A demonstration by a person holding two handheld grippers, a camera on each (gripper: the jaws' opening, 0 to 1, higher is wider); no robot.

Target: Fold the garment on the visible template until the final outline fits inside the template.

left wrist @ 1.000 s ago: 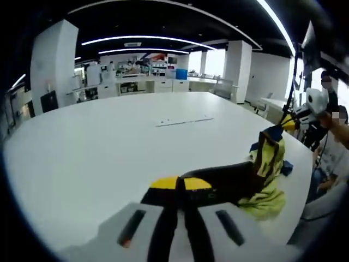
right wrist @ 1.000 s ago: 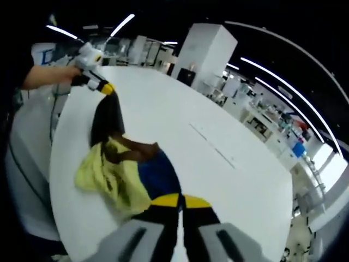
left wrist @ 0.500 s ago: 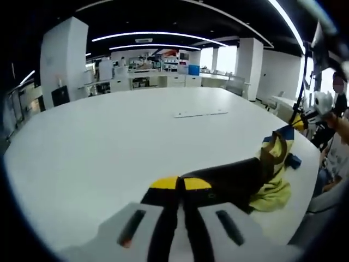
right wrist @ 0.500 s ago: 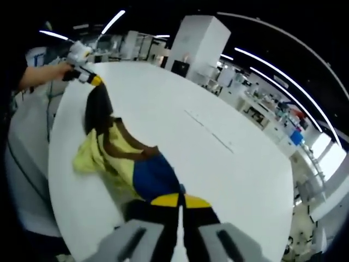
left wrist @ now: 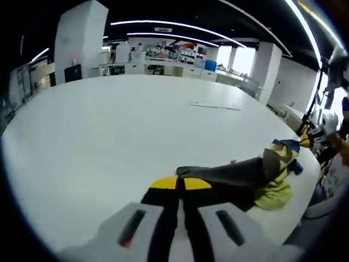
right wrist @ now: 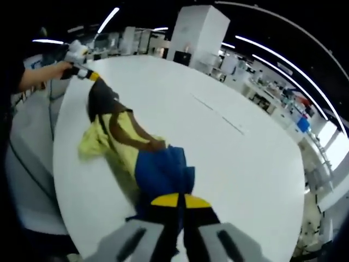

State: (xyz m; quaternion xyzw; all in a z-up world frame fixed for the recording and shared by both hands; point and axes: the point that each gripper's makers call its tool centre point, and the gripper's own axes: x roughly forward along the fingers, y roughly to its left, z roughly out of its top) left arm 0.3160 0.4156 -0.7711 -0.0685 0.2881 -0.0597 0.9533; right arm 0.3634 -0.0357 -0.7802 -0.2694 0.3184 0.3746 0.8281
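Multicoloured fabric garment (right wrist: 139,155): dark brown, pale yellow and blue panels, rumpled, stretched lengthwise along the near edge of the large white round desk (right wrist: 218,147). Left gripper (left wrist: 180,184): fingers closed on the garment's dark brown end. Right gripper (right wrist: 178,201): fingers closed on its blue end.

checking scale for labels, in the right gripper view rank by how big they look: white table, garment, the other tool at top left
1. white table, largest by far.
2. garment, stretched across the table's near side.
3. left tool, smallest, though it is farthest from the camera, so its true size is unsure.
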